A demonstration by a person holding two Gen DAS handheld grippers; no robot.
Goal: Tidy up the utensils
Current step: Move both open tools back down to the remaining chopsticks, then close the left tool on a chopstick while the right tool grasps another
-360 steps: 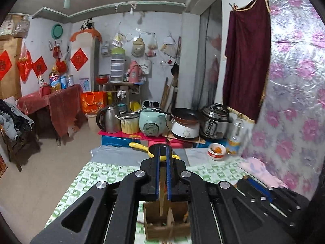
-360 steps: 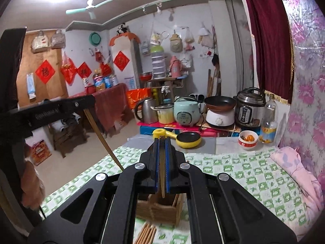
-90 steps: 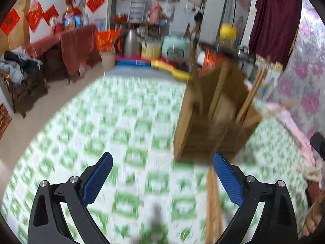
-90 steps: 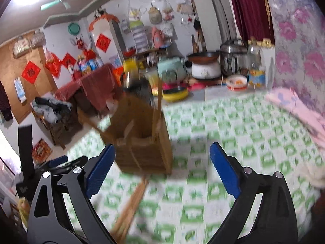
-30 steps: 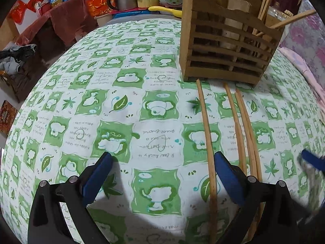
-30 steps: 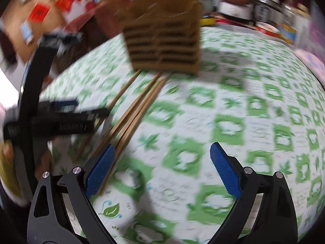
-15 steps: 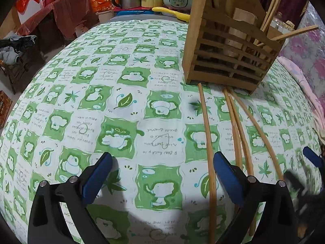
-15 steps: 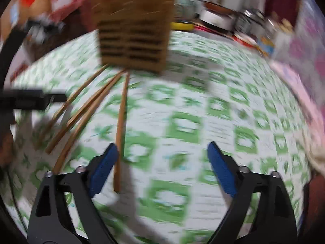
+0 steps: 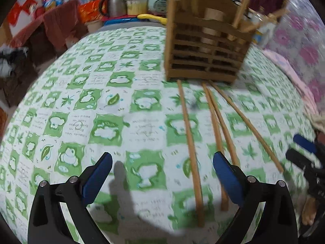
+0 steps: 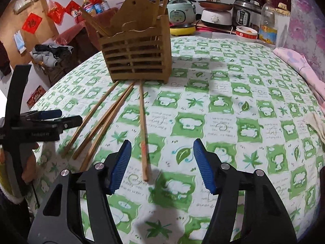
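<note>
A slatted wooden utensil holder (image 9: pixel 205 46) (image 10: pixel 137 59) stands on the green-and-white checked tablecloth, with a few chopsticks standing in it. Several loose wooden chopsticks (image 9: pixel 191 150) (image 10: pixel 143 134) lie on the cloth in front of it. My left gripper (image 9: pixel 162 177) is open and empty, low over the cloth, with the leftmost chopstick between its fingers. My right gripper (image 10: pixel 162 164) is open and empty, the near end of the rightmost chopstick just inside its left finger (image 10: pixel 119 166). Each gripper shows at the edge of the other's view.
The tablecloth (image 10: pixel 243 105) covers the table. A pink cloth (image 10: pixel 300 65) lies at the right edge. A yellow pan (image 10: pixel 182 29), cookers, a bowl and a bottle (image 10: pixel 268 24) stand behind the table. A chair with clothes (image 10: pixel 50 55) is at the left.
Both grippers were shut on chopsticks above the holder; they are open now and have dropped low over the loose chopsticks. The right gripper has moved in toward the rightmost chopstick.
</note>
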